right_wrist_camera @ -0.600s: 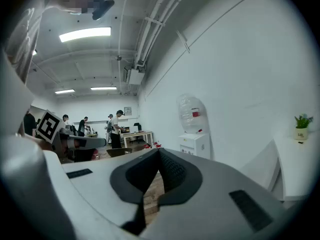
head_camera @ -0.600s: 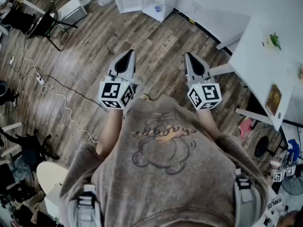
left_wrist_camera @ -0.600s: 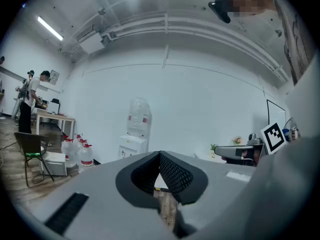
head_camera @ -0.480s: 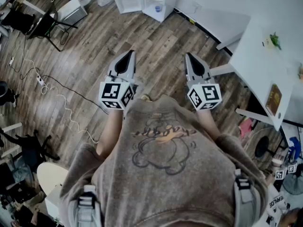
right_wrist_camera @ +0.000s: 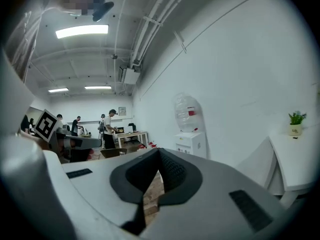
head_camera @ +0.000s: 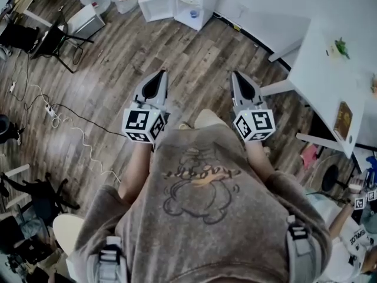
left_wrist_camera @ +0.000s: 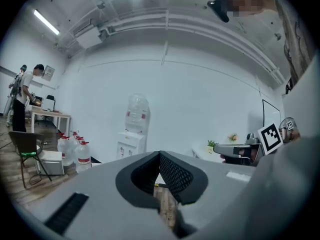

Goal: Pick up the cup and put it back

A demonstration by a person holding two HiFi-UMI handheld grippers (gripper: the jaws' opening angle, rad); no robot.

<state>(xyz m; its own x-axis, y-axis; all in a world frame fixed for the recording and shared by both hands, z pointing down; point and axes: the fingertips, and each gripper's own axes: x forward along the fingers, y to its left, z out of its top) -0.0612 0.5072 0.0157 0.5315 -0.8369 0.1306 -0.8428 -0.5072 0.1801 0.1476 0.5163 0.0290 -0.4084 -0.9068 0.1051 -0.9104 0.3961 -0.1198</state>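
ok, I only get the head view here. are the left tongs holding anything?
Observer: No. In the left gripper view the left tongs are shut, with nothing between them.
Operator: And the right?
Observer: Same. In the right gripper view the right tongs are shut and empty.
Operator: What's ahead of them?
Observer: The left gripper view faces a water dispenser with a bottle on top, against the white wall. I can't make out a cup in either gripper view.
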